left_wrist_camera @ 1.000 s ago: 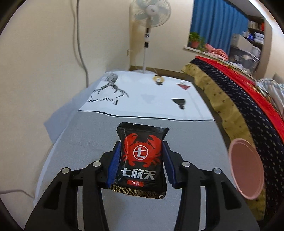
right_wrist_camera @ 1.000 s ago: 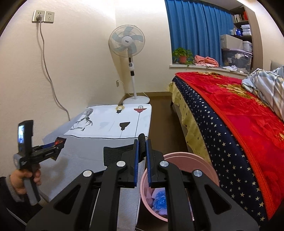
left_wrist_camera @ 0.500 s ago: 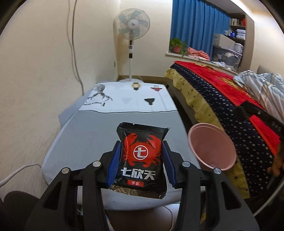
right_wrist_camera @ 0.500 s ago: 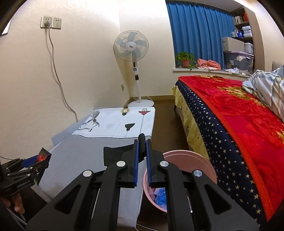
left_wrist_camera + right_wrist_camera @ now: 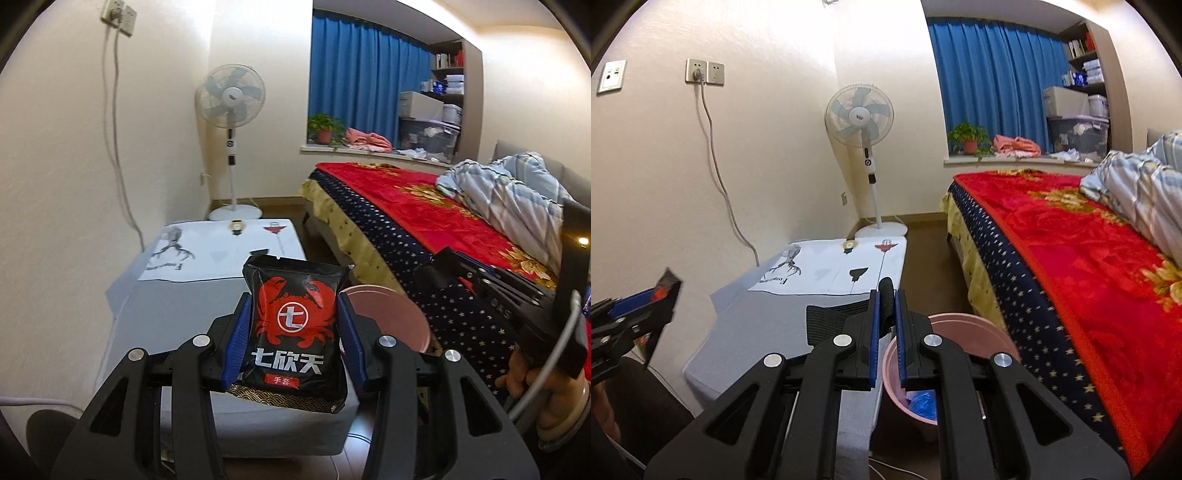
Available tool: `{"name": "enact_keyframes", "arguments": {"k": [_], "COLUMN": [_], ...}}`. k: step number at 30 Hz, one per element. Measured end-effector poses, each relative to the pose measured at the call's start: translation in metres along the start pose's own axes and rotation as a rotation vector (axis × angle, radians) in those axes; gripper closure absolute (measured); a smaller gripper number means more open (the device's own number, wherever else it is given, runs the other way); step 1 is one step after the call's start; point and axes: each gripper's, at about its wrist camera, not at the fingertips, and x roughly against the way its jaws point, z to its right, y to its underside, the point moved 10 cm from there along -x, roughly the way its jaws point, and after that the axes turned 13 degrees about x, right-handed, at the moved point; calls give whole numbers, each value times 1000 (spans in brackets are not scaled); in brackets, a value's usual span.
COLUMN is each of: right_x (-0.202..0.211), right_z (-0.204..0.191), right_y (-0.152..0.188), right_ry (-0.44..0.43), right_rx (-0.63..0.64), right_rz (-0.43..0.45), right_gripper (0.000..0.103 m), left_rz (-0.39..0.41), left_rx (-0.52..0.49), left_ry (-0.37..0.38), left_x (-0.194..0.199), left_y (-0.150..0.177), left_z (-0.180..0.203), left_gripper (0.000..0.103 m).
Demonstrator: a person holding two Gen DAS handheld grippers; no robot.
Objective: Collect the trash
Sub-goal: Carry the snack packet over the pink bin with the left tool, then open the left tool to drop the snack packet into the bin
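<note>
A black snack packet (image 5: pixel 295 325) with a red crab stands upright between the blue pads of my left gripper (image 5: pixel 294 295), which is shut on it above the near end of the grey table (image 5: pixel 177 314). Just behind and to the right of the packet is the pink bin (image 5: pixel 384 314). My right gripper (image 5: pixel 886 295) is shut on a black elastic band (image 5: pixel 827 321), held above the rim of the pink bin (image 5: pixel 960 321). Blue trash (image 5: pixel 921 400) lies inside the bin. The left gripper (image 5: pixel 646 299) shows at the left edge of the right wrist view.
A white printed sheet (image 5: pixel 842 269) covers the table's far half. A bed with a red blanket (image 5: pixel 1089 258) runs along the right, close beside the bin. A standing fan (image 5: pixel 860 122) is at the far wall. A hand (image 5: pixel 524 373) holds the right gripper's handle.
My left gripper has risen and drawn back from the table with the packet still in it. The right gripper has lifted slightly with the band, staying over the bin.
</note>
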Motion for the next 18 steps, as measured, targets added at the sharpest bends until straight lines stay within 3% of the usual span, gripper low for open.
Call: {"name": "enact_keyframes", "arguments": {"k": [5, 10, 14, 18], "right_x": [-10, -51, -91, -133], "right_z": [23, 65, 92, 110], "right_y": [5, 20, 38, 61], "right_ry": [42, 97, 134, 130], "right_rx": [21, 1, -1, -10], "right_rz": [-60, -160, -240, -332], "right_gripper": [93, 92, 91, 91], "left_rz": [-77, -158, -222, -263], "left_rx": [-13, -55, -53, -54], "left_ry": [100, 171, 189, 158], "left_x": [-42, -123, -185, -234], "left_y": [0, 9, 23, 37], "left_z": [35, 83, 109, 117], "left_gripper": [58, 57, 54, 49]}}
